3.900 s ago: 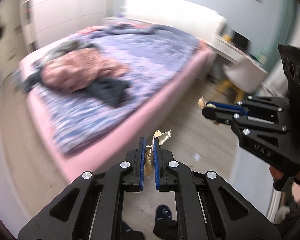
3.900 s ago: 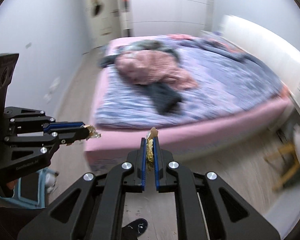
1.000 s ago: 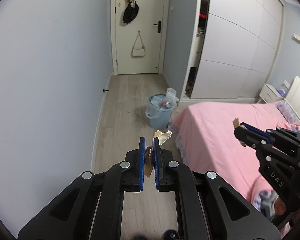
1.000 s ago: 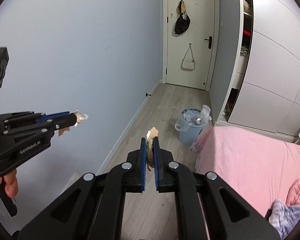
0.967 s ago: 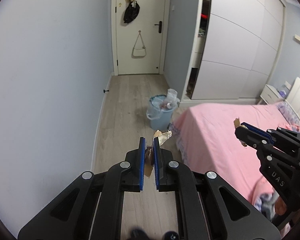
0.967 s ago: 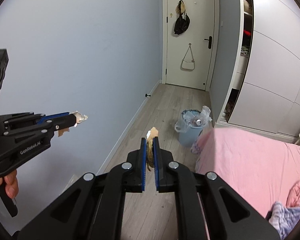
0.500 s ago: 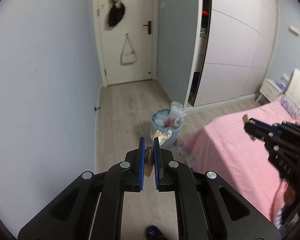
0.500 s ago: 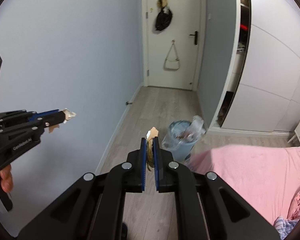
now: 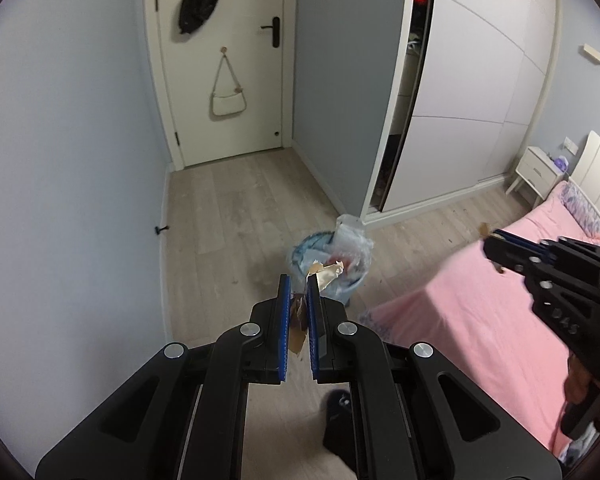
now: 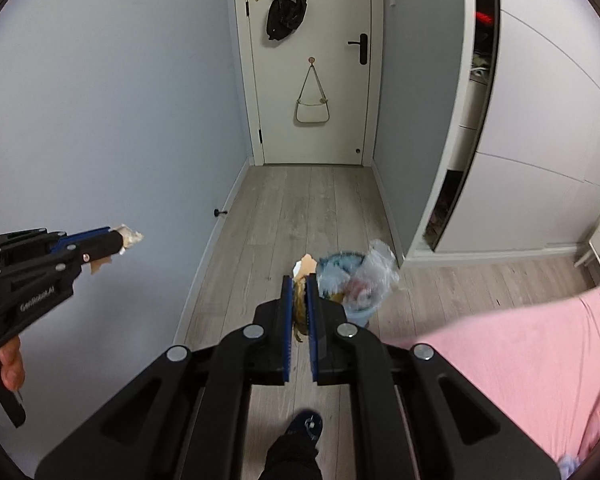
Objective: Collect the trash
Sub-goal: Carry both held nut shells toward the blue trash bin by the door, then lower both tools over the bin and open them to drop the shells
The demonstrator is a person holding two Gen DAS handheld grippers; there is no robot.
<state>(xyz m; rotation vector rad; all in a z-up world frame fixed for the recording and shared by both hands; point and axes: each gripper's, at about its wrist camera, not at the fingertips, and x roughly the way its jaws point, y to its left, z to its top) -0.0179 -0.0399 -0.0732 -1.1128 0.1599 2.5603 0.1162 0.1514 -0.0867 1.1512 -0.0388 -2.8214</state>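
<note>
A crumpled scrap of tan and cream paper (image 9: 327, 276) is pinched between the ribbed blue pads of the left gripper (image 9: 297, 300). A frayed brownish-yellow scrap (image 10: 300, 300) is clamped in the right gripper (image 10: 299, 300). Just beyond both tips, a round pale-blue plastic bin (image 10: 350, 284) lined with crinkled clear film is seen on grey wood-grain flooring (image 10: 292, 208), beside a smooth pink bed (image 9: 480, 320).

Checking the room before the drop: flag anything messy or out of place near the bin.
The blue trash bin is overfull: its clear liner and trash bulge above the rim. Crumbs dot the wood floor beside the bed.
</note>
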